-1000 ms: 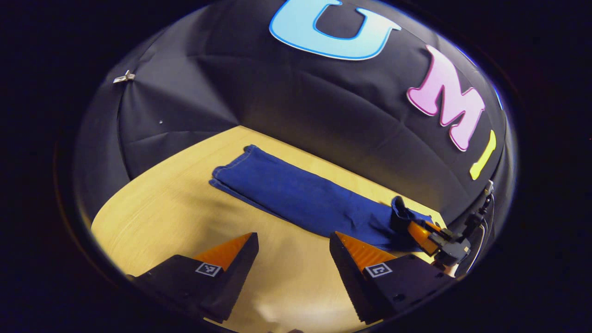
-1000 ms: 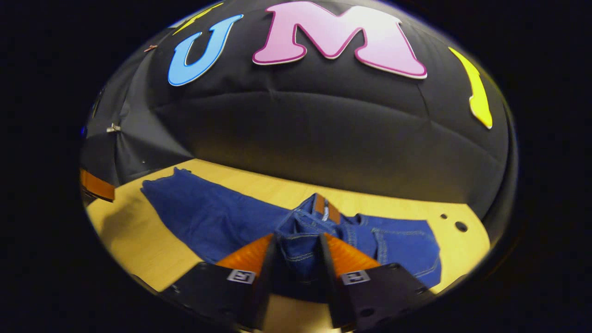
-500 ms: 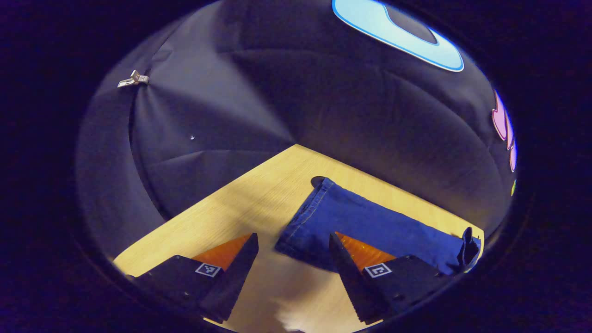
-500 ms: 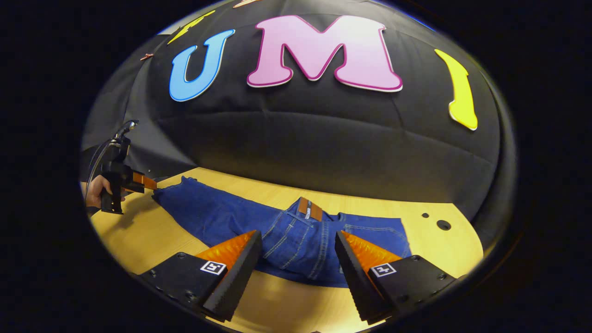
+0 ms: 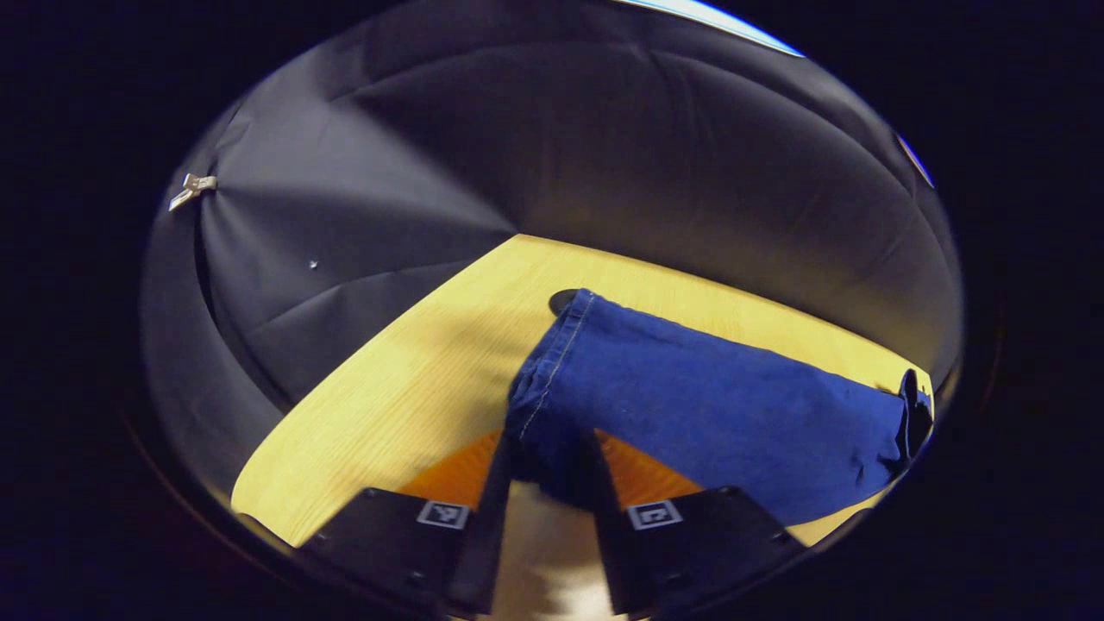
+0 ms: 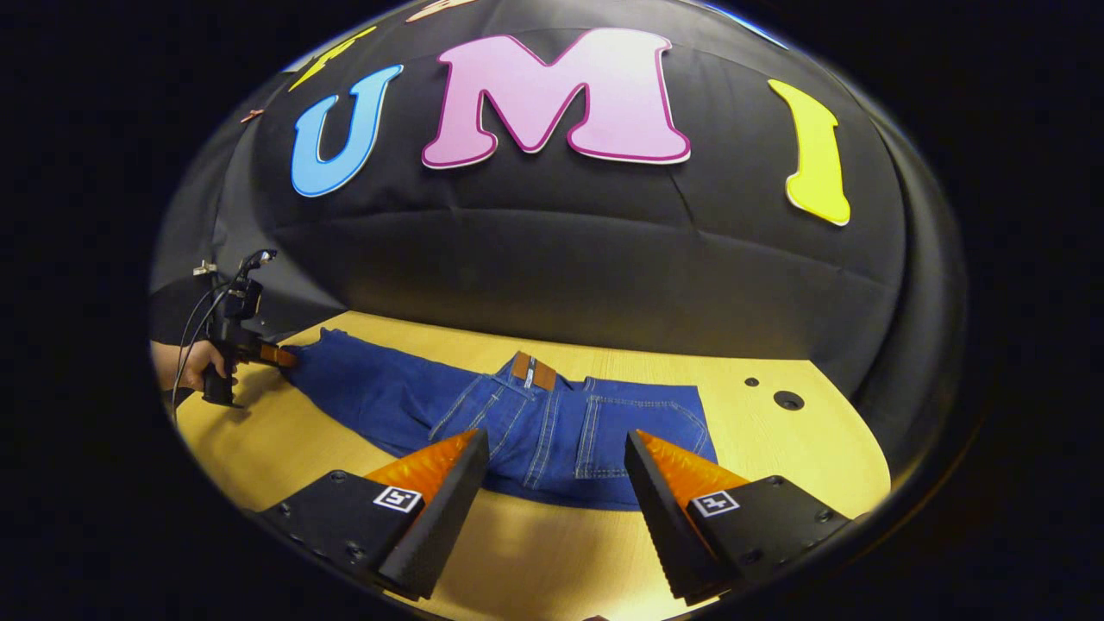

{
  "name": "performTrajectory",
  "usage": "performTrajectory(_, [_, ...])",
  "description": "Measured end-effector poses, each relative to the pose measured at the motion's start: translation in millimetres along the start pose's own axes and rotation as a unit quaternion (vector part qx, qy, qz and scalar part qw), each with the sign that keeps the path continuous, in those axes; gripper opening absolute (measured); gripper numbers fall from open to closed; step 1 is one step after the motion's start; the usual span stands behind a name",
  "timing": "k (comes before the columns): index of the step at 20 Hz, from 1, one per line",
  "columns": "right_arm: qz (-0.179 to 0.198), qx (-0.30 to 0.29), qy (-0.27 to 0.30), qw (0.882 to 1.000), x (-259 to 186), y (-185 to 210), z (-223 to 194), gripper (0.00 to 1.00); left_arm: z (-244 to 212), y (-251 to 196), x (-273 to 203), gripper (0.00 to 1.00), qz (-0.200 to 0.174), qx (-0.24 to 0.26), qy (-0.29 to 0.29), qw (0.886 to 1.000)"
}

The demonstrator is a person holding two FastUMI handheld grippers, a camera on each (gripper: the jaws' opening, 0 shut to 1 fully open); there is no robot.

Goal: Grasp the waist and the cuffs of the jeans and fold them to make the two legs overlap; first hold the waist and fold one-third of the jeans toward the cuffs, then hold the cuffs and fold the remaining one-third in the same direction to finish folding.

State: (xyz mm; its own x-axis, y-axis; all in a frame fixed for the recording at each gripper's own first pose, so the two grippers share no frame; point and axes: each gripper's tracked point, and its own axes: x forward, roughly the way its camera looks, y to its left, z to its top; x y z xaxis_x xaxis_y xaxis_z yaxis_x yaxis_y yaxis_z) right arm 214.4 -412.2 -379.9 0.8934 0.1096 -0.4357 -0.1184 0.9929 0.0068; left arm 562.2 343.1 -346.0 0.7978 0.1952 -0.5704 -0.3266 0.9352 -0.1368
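Left gripper (image 5: 545,457) fingers are clamping the jeans (image 5: 707,405) cuff; right gripper (image 6: 552,466) fingers are standing apart over the waist. Risk: lower leg layer slipping free, misaligning the fold on the bench (image 5: 414,379).

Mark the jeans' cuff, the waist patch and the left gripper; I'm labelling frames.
cuff (image 5: 552,362), left gripper view, stitched hem.
waist patch (image 6: 534,371), right gripper view, brown tab.
left gripper (image 6: 285,355), right gripper view, its tip at the cuff.

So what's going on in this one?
A person is folding blue denim jeans on a light wooden table with two handheld grippers. The left gripper is shut on the cuff end. The right gripper hangs open just short of the waist, which lies flat.
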Motion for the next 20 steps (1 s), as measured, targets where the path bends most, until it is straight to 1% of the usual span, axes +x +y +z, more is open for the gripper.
performTrajectory(1, [0.002, -0.003, 0.007, 1.000, -3.0, 0.6, -5.5, 0.97, 1.5, -3.6, 3.9, 0.34, -0.003, -0.003, -0.003, 1.000])
performTrajectory(3, [0.004, -0.012, 0.014, 1.000, -6.9, 0.5, -11.6, 0.97, 3.2, -4.2, 7.6, 0.22, -0.010, -0.013, -0.014, 1.000])
performTrajectory(5, [0.006, -0.011, 0.016, 1.000, -10.5, 0.3, -14.5, 0.97, 10.1, -9.0, 6.1, 0.07, -0.028, -0.058, -0.028, 0.998])
performTrajectory(6, [0.009, -0.005, 0.017, 1.000, -10.9, 0.6, -14.2, 0.97, 10.3, -8.9, 4.6, 0.10, -0.028, -0.070, -0.031, 0.997])
performTrajectory(7, [0.005, -0.006, 0.015, 1.000, -11.6, -3.1, -11.3, 0.97, 22.4, -10.4, -2.6, 0.06, -0.033, -0.076, -0.049, 0.995])
performTrajectory(8, [0.001, -0.007, 0.011, 1.000, -12.6, -7.6, -7.8, 0.97, 38.8, -17.8, -19.9, 0.10, -0.044, -0.071, -0.073, 0.994])
performTrajectory(9, [-0.005, -0.007, 0.004, 1.000, -13.7, -14.9, -1.5, 0.97, 65.0, -35.7, -49.1, 0.06, -0.064, -0.057, -0.104, 0.991])
performTrajectory(10, [-0.013, -0.006, -0.001, 1.000, -14.8, -22.0, 3.5, 0.97, 80.7, -52.7, -68.2, 0.06, -0.078, -0.043, -0.120, 0.989])
performTrajectory(11, [-0.019, -0.003, -0.002, 1.000, -16.1, -28.6, 6.3, 0.97, 92.2, -65.5, -80.6, 0.06, -0.090, -0.037, -0.134, 0.986])
performTrajectory(13, [-0.030, 0.006, -0.006, 1.000, -19.6, -41.3, 15.3, 0.96, 110.4, -100.3, -116.1, 0.06, -0.115, -0.038, -0.144, 0.982])
performTrajectory(14, [-0.040, 0.010, -0.012, 0.999, -24.7, -52.9, 24.7, 0.97, 112.8, -144.5, -137.6, 0.06, -0.136, -0.028, -0.145, 0.980])
performTrajectory(15, [-0.052, 0.008, -0.015, 0.999, -32.3, -66.6, 31.4, 0.96, 116.4, -179.0, -151.2, 0.06, -0.153, -0.017, -0.146, 0.977])
performTrajectory(17, [-0.071, 0.011, -0.022, 0.997, -47.4, -88.9, 40.8, 0.96, 118.8, -232.3, -180.9, 0.06, -0.188, -0.002, -0.140, 0.972])
performTrajectory(19, [-0.089, 0.021, -0.025, 0.996, -62.0, -110.7, 45.1, 0.97, 117.4, -282.4, -206.5, 0.06, -0.223, 0.000, -0.131, 0.966])
performTrajectory(20, [-0.101, 0.030, -0.028, 0.994, -72.4, -124.9, 48.5, 0.96, 111.6, -324.1, -224.0, 0.06, -0.248, 0.004, -0.125, 0.961])
